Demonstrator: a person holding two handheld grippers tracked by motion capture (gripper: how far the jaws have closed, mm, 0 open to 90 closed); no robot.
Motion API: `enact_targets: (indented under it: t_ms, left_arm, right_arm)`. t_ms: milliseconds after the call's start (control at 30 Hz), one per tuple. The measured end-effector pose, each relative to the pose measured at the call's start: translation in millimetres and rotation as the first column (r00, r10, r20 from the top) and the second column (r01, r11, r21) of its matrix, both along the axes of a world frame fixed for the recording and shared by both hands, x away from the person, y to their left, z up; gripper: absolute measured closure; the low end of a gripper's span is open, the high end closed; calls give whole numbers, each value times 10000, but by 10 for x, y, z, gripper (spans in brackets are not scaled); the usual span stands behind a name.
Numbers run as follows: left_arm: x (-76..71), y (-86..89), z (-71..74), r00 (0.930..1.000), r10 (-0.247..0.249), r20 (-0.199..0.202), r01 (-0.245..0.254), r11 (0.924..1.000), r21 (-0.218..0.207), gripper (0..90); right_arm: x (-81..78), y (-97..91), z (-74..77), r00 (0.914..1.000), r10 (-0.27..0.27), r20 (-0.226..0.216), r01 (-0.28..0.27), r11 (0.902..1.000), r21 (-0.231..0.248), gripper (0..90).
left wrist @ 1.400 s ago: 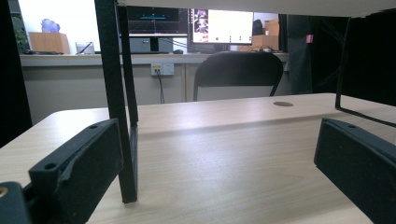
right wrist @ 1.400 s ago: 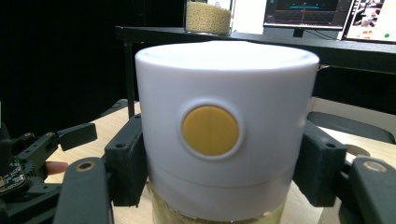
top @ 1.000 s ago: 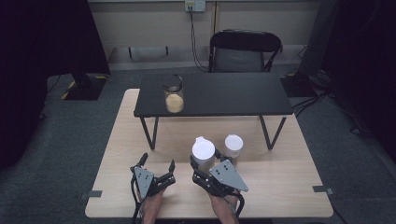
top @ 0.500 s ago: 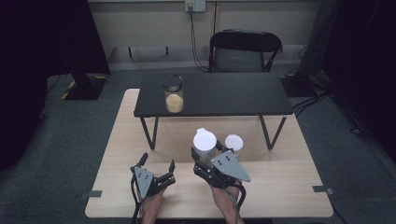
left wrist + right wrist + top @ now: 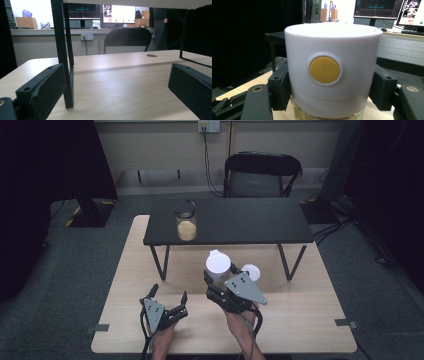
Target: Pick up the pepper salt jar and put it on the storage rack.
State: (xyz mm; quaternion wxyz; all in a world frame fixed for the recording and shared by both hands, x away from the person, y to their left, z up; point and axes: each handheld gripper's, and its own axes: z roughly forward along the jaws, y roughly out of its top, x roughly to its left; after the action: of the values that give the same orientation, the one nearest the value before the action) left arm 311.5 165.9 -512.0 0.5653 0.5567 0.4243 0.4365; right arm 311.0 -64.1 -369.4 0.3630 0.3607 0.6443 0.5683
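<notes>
The right tongs (image 5: pixel 216 279) are clamped on a white-lidded jar (image 5: pixel 332 67), pads on either side where lid meets glass, holding it just above the bench (image 5: pixel 300 320) in front of the low black table (image 5: pixel 230 222); if the lid is only loosely seated, I'd worry the glass body could slip out or the jar tilt and spill. A second white-lidded jar (image 5: pixel 251 271) stands just beside it, close enough to be knocked by a careless swing. The left tongs (image 5: pixel 169 296) rest on the bench, jaws apart and empty.
</notes>
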Motion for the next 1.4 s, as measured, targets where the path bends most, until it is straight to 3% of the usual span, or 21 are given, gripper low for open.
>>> enact_targets:
  t_ms: [267, 1400]
  left_arm:
    - [0, 0, 0, 10000, 2, 2, -2, 10000, 4, 8]
    - [0, -3, 0, 10000, -3, -10, 3, 10000, 26, 10]
  right_arm:
    - [77, 3, 82, 10000, -29, -24, 29, 10000, -14, 302]
    - [464, -47, 692, 9992, -281, 292, 282, 9996, -18, 302]
